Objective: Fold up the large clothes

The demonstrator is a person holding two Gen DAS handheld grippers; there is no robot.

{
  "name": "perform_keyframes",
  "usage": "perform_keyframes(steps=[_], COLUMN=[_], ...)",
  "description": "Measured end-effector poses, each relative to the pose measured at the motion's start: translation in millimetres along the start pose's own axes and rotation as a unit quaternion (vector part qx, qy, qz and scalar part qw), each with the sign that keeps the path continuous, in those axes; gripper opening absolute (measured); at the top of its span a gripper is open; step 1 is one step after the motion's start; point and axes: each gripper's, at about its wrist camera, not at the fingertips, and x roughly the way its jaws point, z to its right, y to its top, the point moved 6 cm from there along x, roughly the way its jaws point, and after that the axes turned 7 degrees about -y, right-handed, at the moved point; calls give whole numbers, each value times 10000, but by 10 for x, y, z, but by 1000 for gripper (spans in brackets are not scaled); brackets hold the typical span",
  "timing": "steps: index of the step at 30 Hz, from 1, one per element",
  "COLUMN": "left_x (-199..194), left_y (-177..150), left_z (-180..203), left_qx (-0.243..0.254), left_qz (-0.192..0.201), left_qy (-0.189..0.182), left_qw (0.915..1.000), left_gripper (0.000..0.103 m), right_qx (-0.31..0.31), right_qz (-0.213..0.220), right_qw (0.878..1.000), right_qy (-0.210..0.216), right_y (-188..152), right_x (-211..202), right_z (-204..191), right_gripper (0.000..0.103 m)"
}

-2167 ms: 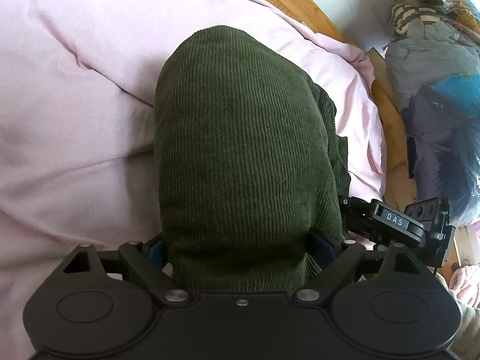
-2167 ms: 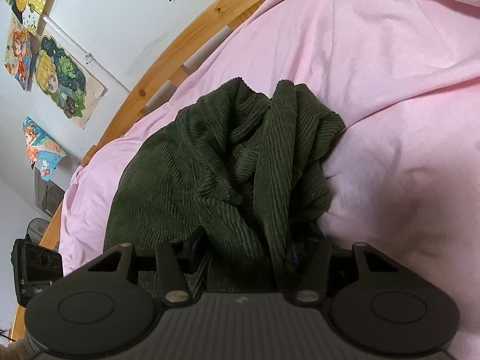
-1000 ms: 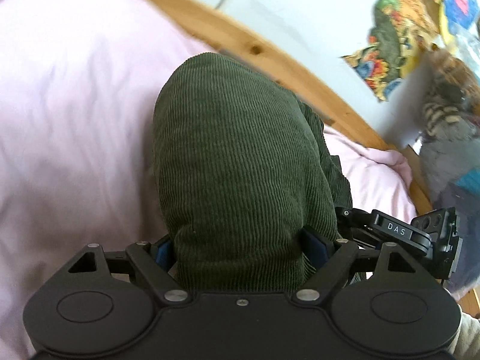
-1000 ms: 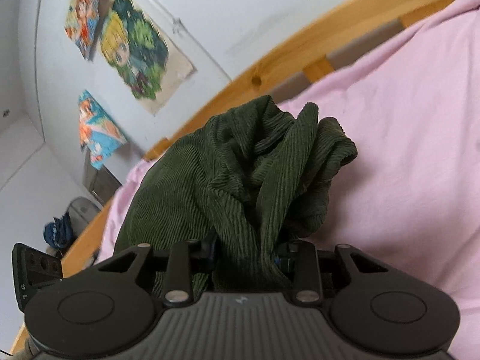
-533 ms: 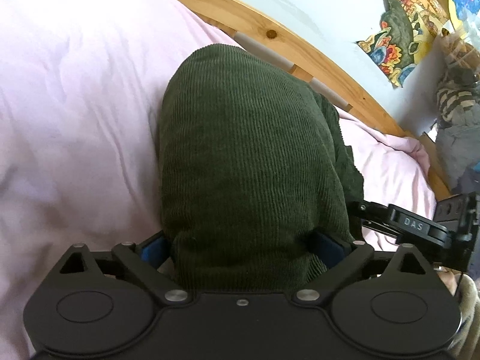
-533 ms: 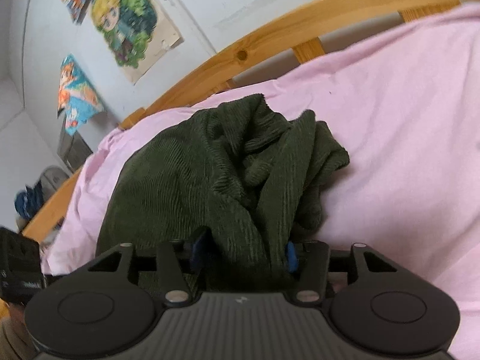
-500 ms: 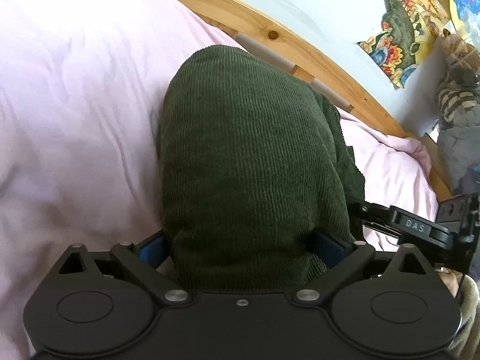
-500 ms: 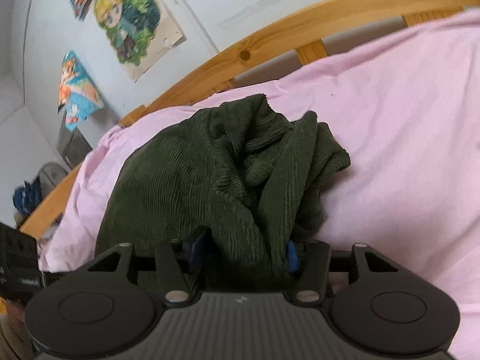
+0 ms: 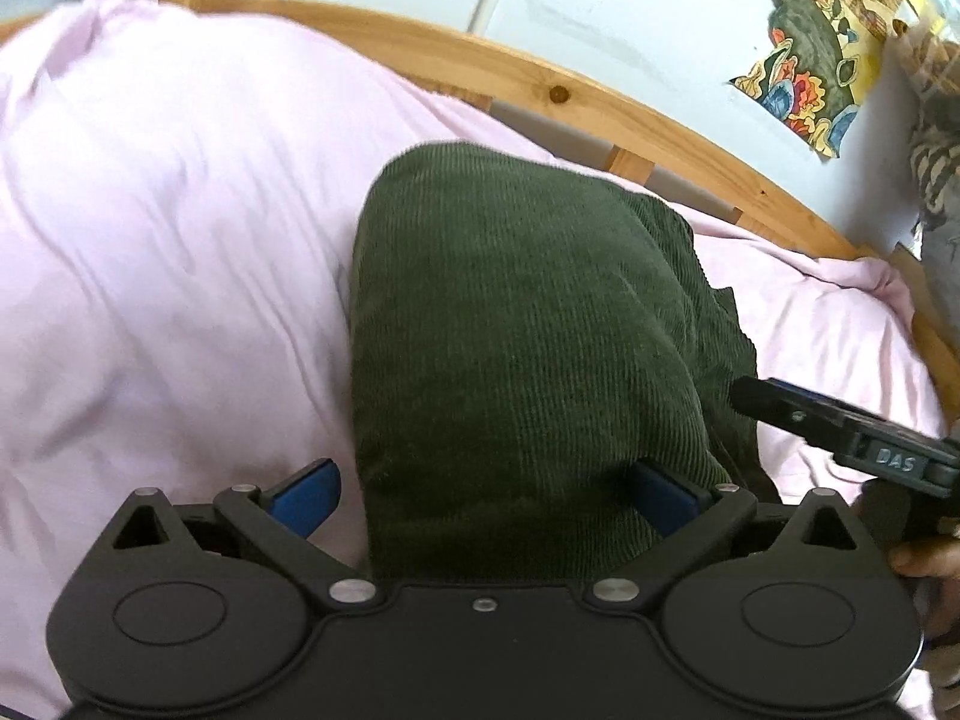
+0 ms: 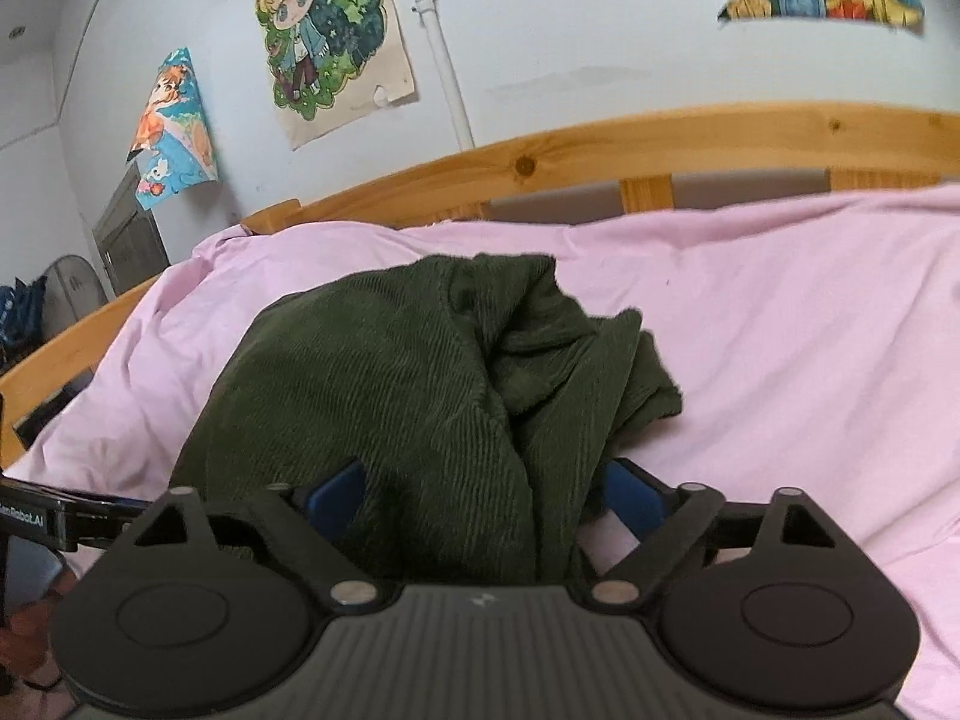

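A dark green corduroy garment [image 9: 516, 330] lies folded in a thick bundle on the pink bedsheet [image 9: 168, 252]. My left gripper [image 9: 486, 480] is open and straddles its near end: the left blue pad [image 9: 306, 495] stands clear of the cloth and the right pad sits beside it. In the right wrist view the garment [image 10: 420, 384] shows its bunched, creased end. My right gripper [image 10: 483, 480] has its jaws opening, with cloth loose between the blue pads [image 10: 336, 495] and nothing pressed. Each gripper shows at the other view's edge, the right gripper [image 9: 840, 426] and the left gripper [image 10: 60, 519].
A wooden bed rail [image 10: 660, 144] runs behind the sheet below a pale wall with posters [image 10: 330, 42]. A pile of clothes [image 9: 936, 138] sits past the bed's right end. A hand [image 9: 924, 564] holds the right gripper.
Both grippers' jaws have spread and let go of the green garment, which now rests on the sheet. Both views have swung so the wall and rail show more.
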Motion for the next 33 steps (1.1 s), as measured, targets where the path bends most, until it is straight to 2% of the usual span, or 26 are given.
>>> perform_keyframes(steps=[7,22,28,33], left_x=[-247,-990,-1455,-1814], left_y=[72,100,-121,-498], left_z=[117,471,677,905], left_qx=[161,502,683,832], left_qz=[277,714,986,1004], left_qy=[246,470,616,784], left_qw=[9992,9951,9909,9884], left_gripper=[102,102,102,102], right_qx=[-115,-76,-259,-260], right_qz=[295,945,1361,1625], right_qw=[9994,9947,9890,9843], right_qy=[-118,-392,-527,-631], right_y=[126,379,302,23], right_x=[-283,-1105,-1733,-2297], right_z=[-27,-156,-326,-449], right_gripper=[103,103,103,103])
